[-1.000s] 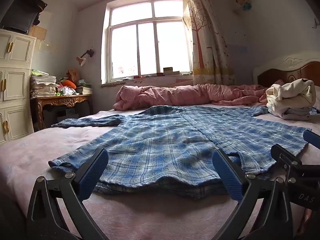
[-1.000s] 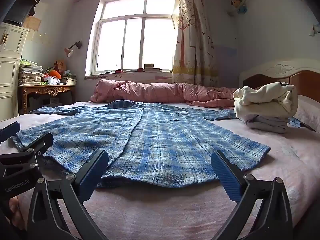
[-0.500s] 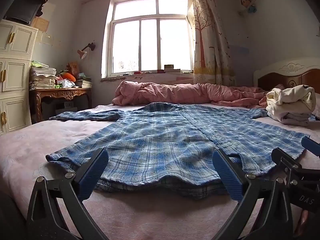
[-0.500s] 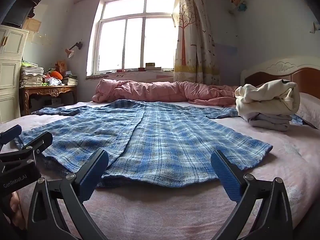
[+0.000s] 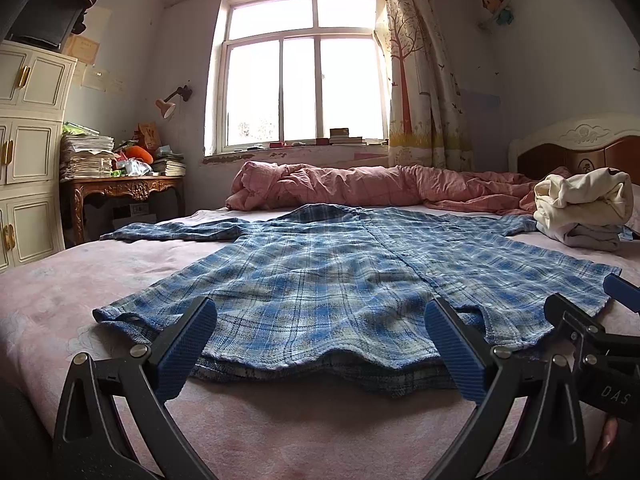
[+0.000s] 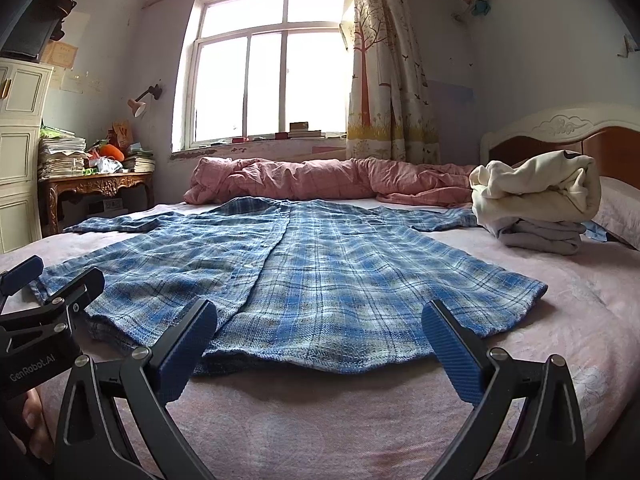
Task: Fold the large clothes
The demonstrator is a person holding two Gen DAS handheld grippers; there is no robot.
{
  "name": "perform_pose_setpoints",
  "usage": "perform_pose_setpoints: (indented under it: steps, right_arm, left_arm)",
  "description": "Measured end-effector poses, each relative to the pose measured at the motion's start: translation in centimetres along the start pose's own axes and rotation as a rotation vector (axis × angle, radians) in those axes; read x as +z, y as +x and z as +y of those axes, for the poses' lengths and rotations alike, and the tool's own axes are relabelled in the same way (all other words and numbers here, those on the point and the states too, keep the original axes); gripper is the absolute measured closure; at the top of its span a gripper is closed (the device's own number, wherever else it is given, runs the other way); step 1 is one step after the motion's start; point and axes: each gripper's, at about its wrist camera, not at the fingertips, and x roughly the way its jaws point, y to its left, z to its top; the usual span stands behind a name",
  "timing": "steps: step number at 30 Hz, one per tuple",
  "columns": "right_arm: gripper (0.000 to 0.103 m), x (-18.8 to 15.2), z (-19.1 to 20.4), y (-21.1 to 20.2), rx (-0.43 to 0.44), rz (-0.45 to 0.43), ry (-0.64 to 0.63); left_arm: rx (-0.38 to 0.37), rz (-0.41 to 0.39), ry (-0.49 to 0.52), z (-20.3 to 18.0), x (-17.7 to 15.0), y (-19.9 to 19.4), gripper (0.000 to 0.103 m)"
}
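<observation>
A large blue plaid shirt lies spread flat, front up, on the pink bed, its hem toward me and its sleeves out to the sides; it also fills the right wrist view. My left gripper is open and empty, low over the bed just short of the hem's left half. My right gripper is open and empty, just short of the hem's right half. Each gripper shows at the edge of the other's view: the right gripper and the left gripper.
A stack of folded cream and grey clothes sits at the right by the headboard. A rolled pink quilt lies along the far edge under the window. A cluttered wooden desk and white cabinet stand at the left.
Both grippers have dipped slightly lower and level toward the hem; the shirt has not moved. Both stay open.
</observation>
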Motion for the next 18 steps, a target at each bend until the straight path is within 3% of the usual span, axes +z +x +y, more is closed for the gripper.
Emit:
perform_pose_setpoints:
  steps: [4,18]
  right_arm:
    - [0.000,0.11,0.10,0.44,0.012,0.031,-0.011]
    - [0.000,-0.07,0.06,0.27,0.001,0.018,0.001]
  left_arm:
    - [0.004,0.006,0.003,-0.10,-0.06,0.17,0.000]
    - [-0.003,0.014,-0.005,-0.04,-0.32,0.29,0.000]
